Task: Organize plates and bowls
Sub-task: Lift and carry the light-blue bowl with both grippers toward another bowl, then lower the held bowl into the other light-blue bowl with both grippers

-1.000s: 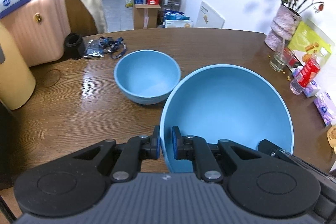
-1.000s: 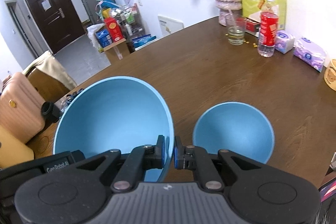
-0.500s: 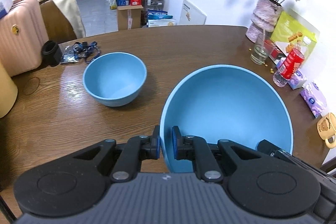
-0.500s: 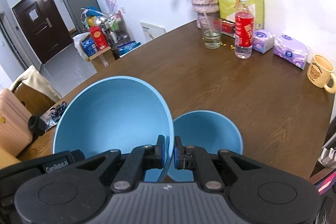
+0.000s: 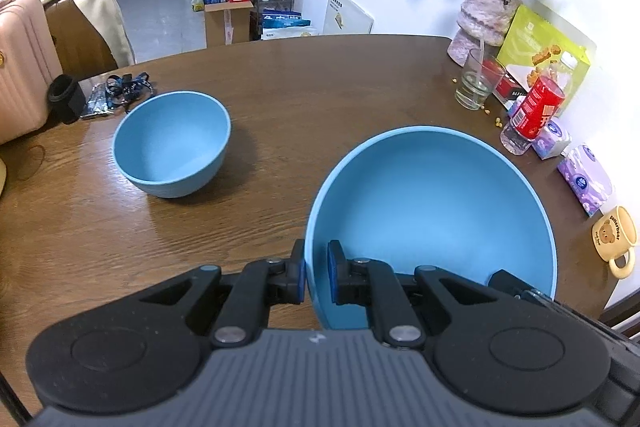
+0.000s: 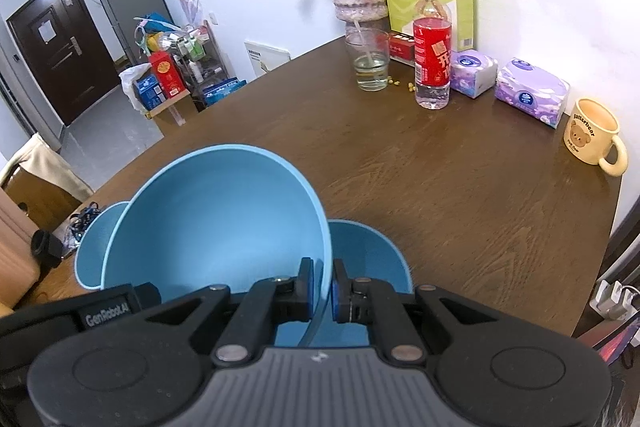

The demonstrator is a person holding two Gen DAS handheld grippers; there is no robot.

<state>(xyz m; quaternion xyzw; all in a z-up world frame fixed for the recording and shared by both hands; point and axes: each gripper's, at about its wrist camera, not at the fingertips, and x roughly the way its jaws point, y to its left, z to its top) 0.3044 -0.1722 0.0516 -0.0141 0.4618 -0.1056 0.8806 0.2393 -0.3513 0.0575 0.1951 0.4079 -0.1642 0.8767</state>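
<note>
Pale blue and matte, the large bowl (image 5: 432, 203) looks like light, stiff plastic or melamine, thin at the wall and smooth enough to slide in a weak pinch. It hangs above the wooden worktop (image 5: 320, 87), carried at its rim from two sides: the left tool (image 5: 316, 273) is clamped narrow on the near-left edge, and the right tool (image 6: 322, 289) is clamped likewise on the opposite edge, one pad inside the wall and one outside in each case. The rim is the sensible place to hold it, since the curved body offers nothing to bite; two opposite grips probably keep it from tipping.

The small bowl (image 5: 172, 143) of the same blue sits on the worktop, well apart in the left view. In the right view it lies behind and below the large bowl, which covers most of it, so I cannot tell how close the two are. The large bowl's underside is hidden, as are the hands holding the tools. No plates show anywhere.
</note>
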